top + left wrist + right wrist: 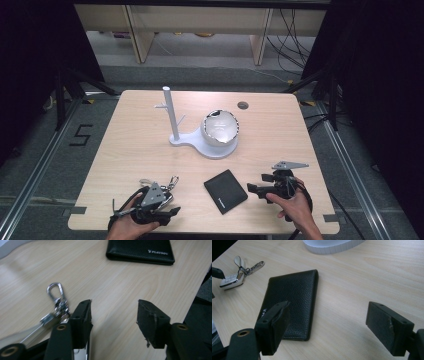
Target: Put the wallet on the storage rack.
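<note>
Surface: pale wood table [130, 150], front edge.
Left gripper [113, 315]: jaws apart, nothing between; keys [56, 306] just beside its left jaw.
Right gripper [328, 326]: jaws wide, bare.
Wallet [292, 302]: black, between the grippers, stamped "PLAYBOY".
Floor: "5" [80, 135] marked.

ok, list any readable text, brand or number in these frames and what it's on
"PLAYBOY": silver lettering with a small logo on the black leather wallet, legible in the left gripper view.
"5": black mark on the grey floor left of the table, in the high view.
Lettering on the wallet in the right gripper view: partly hidden by a jaw, unreadable.
Car key fob: button marks too small to read.
</note>
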A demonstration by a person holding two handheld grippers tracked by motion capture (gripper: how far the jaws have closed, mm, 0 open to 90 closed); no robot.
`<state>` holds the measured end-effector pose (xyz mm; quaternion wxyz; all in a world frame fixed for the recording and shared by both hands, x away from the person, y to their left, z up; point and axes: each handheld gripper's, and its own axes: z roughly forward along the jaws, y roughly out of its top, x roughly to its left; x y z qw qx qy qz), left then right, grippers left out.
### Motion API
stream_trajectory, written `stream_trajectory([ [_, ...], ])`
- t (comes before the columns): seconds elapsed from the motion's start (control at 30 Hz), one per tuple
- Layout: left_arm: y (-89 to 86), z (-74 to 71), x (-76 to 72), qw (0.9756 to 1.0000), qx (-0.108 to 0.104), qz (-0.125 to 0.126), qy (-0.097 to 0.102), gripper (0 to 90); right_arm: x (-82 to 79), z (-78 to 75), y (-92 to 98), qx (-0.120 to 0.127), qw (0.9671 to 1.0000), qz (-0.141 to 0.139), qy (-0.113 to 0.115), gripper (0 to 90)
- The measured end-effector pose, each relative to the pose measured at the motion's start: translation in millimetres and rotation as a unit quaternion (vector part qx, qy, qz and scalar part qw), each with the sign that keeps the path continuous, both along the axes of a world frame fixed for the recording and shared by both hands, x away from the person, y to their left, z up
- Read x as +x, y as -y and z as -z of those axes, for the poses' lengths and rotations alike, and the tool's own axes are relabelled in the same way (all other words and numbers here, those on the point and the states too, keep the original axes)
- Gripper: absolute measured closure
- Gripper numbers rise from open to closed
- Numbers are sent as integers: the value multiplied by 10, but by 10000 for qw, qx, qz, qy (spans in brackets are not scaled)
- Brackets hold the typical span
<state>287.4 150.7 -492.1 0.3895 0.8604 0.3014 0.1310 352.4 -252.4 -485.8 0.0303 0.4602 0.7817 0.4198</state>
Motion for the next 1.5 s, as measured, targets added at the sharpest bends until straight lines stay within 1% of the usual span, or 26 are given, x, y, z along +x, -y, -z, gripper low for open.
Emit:
stream_trajectory([
  [0.1, 128, -6, 44, 9996, 135, 245, 28, 505, 20, 10, -3, -23, 10000, -15, 21, 200],
  [0.13, 184, -1, 48, 9997, 60, 234, -13, 539, 19, 1, -7, -86, 10000, -5, 17, 200],
  [0.17, 220, -3, 63, 9994, 98, 333, -39, 539, 19, 1, -7, -86, 10000, -5, 17, 200],
  [0.2, 259, 0, 75, 9991, 97, 416, -41, 606, 17, 5, -34, 60, 9999, 23, -112, 200],
  [0.27, 327, 0, 107, 9983, 169, 559, -2, 622, 21, 6, -34, 39, 10000, 10, -75, 201],
  [0.33, 391, 4, 124, 9984, 131, 553, -11, 681, 36, 5, -27, -96, 9999, -41, -36, 201],
  [0.37, 414, 1, 136, 9981, 172, 599, 20, 724, 31, 8, -55, 5, 9999, -40, -144, 200],
  [0.43, 460, 1, 163, 9970, 223, 743, 31, 744, 53, 14, -46, -61, 9999, -103, -50, 201],
  [0.53, 541, 8, 184, 9962, 237, 834, 22, 798, 51, 11, -88, -8, 9997, -85, -223, 205],
  [0.57, 565, 9, 189, 9959, 239, 867, -1, 808, 71, 15, -82, -114, 9998, -131, -88, 207],
  [0.6, 612, 11, 205, 9953, 229, 945, -10, 825, 84, 19, -107, -94, 9997, -180, -145, 208],
  [0.63, 636, 10, 207, 9953, 236, 934, -23, 834, 75, 23, -137, -2, 9997, -124, -229, 209],
  [0.67, 655, 11, 217, 9949, 252, 977, -49, 841, 91, 19, -127, -83, 9996, -234, -142, 213],
  [0.73, 679, 8, 227, 9941, 298, 1046, -42, 848, 99, 23, -137, -83, 9995, -279, -130, 217],
  [0.8, 731, 32, 232, 9949, 201, 979, -94, 859, 106, 20, -156, -100, 9994, -271, -179, 219],
  [0.83, 735, 26, 251, 9938, 295, 1071, -64, 862, 117, 24, -165, -119, 9994, -296, -157, 222],
  [0.93, 805, 60, 280, 9938, 275, 1067, -109, 881, 119, 14, -209, -94, 9993, -262, -241, 229],
  [1.03, 832, 69, 292, 9936, 256, 1086, -144, 891, 136, 15, -210, -158, 9992, -312, -214, 234],
  [1.07, 840, 69, 303, 9930, 312, 1132, -131, 891, 150, 29, -217, -64, 9990, -397, -199, 237],
  [1.1, 852, 77, 316, 9932, 327, 1109, -102, 891, 149, 21, -221, -161, 9992, -334, -168, 240],
  [1.2, 895, 94, 353, 9930, 308, 1125, -164, 893, 160, 26, -261, -60, 9988, -337, -354, 247],
  [1.23, 895, 94, 353, 9930, 308, 1125, -164, 893, 160, 26, -261, -60, 9988, -337, -354, 247],
  [1.27, 906, 104, 360, 9930, 271, 1134, -207, 893, 181, 30, -250, -157, 9989, -395, -220, 249],
  [1.3, 906, 100, 370, 9924, 346, 1169, -177, 893, 187, 33, -255, -113, 9988, -427, -234, 251],
  [1.43, 929, 113, 392, 9934, 282, 1097, -168, 893, 202, 32, -273, -166, 9989, -386, -229, 259],
  [1.5, 941, 119, 399, 9934, 277, 1097, -186, 894, 220, 44, -286, -116, 9985, -467, -255, 268],
])
